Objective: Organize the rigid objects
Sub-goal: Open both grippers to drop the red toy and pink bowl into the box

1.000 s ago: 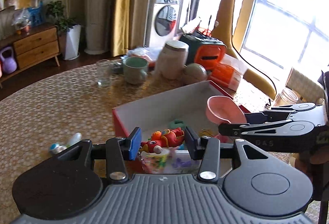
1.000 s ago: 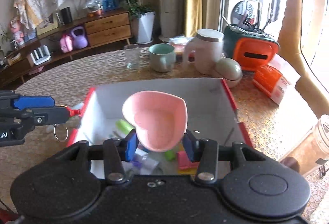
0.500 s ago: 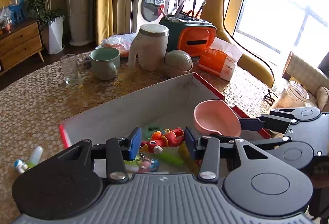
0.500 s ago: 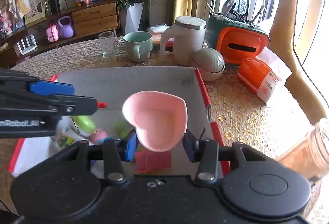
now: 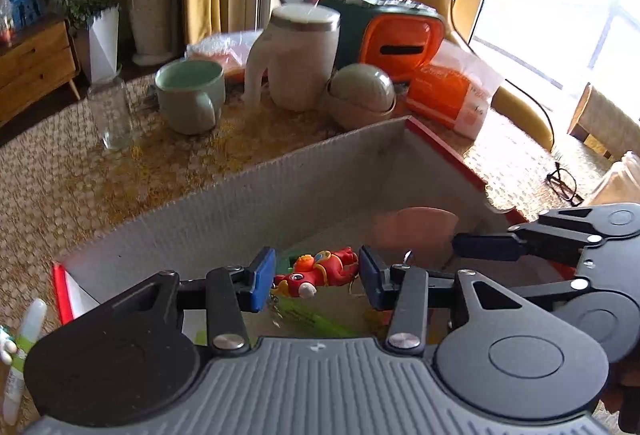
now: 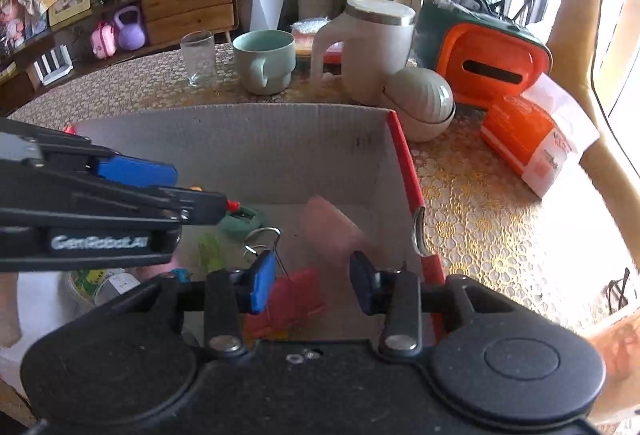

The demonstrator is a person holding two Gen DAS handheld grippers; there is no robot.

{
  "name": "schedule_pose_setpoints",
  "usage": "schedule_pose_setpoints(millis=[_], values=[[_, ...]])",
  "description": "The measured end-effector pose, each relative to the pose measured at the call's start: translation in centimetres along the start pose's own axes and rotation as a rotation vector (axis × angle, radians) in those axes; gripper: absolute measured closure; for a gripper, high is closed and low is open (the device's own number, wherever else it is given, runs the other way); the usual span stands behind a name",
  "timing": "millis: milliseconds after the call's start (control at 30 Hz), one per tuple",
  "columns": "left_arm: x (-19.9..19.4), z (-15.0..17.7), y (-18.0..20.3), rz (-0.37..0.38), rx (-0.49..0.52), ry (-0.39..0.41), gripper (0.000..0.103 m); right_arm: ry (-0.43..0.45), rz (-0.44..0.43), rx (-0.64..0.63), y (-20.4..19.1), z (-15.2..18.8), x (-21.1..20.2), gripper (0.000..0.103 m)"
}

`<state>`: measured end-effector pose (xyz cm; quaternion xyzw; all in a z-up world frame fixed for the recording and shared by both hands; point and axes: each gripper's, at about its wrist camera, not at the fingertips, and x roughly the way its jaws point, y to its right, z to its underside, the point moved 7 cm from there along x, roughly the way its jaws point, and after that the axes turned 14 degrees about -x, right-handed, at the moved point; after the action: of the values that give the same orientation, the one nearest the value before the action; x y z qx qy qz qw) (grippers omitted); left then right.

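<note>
Left tool (image 5: 316, 277) clamped on a red figurine keychain (image 5: 318, 271), pads pressing either end, held over the open cardboard box (image 5: 248, 195) with red outer sides. Right tool (image 6: 310, 285) closing, nothing between its pads; seen also at the right edge of the left wrist view. Pink heart-shaped bowl (image 6: 332, 231) blurred, clear of the pads, inside the box near its right wall; whether resting on the floor of the box cannot be told. Also in the box: red block (image 6: 294, 299), green tube (image 5: 312, 319), metal ring (image 6: 262, 235), teal piece (image 6: 244, 219), all close together.

On the worktop (image 6: 480, 211) beyond the far wall of the box: clear glass (image 6: 198, 57), green mug (image 6: 266, 59), white lidded jug (image 6: 370, 47), ribbed pale-green container (image 6: 424, 99) just beside the box's far right corner, orange-fronted organiser (image 6: 488, 67) with brushes, orange packet (image 6: 532, 139). Glasses (image 5: 564, 183) near the worktop's right edge. Small tube (image 5: 24, 339) outside the box's left wall.
</note>
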<state>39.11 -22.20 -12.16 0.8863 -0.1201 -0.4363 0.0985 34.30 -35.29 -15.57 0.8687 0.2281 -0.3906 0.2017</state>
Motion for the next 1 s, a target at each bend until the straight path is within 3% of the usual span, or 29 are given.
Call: schedule_pose_setpoints(millis=[400,567,667,1000], values=[[3.2,1.5,-1.0,-0.029,-0.042,-0.140,0.057,0.015,-0.029,0.026,0.0,0.6,-0.9,0.053],[2.8,1.8,-1.0,-0.047,-0.033,-0.144,0.056,0.014,-0.035,0.041,-0.1,1.1,-1.1,0.046],[2.2,1.8,-1.1,-0.037,-0.047,-0.131,0.040,0.014,-0.034,0.048,-0.2,1.2,-1.5,0.043],[-1.7,1.8,-0.4,-0.002,-0.035,-0.076,0.040,0.040,-0.039,0.050,-1.2,1.0,-3.7,0.039]])
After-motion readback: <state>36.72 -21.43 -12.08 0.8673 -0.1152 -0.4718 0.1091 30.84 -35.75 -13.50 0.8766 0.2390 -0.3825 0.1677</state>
